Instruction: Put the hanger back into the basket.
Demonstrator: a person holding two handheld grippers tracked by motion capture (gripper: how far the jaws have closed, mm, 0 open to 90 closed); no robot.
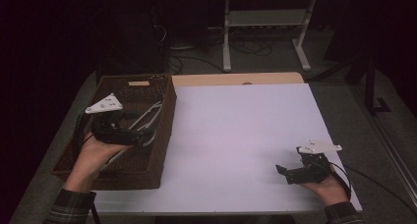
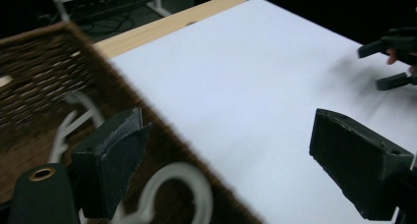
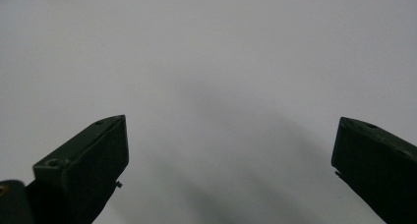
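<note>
Hangers, white and thin-wired, lying tangled inside dark woven basket at table's left edge; left gripper hovering above them, jaws spread wide, empty; right gripper over white sheet, likewise gaping, empty

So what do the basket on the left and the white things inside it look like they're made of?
The basket looks like woven wicker or rattan: dark brown, matte, with a visible weave in its walls. The white hangers inside it look like smooth moulded plastic, judging by the rounded, evenly white hook and slight sheen; coated metal can't be ruled out. The left hand-held gripper hangs over them, jaws apart.
</note>
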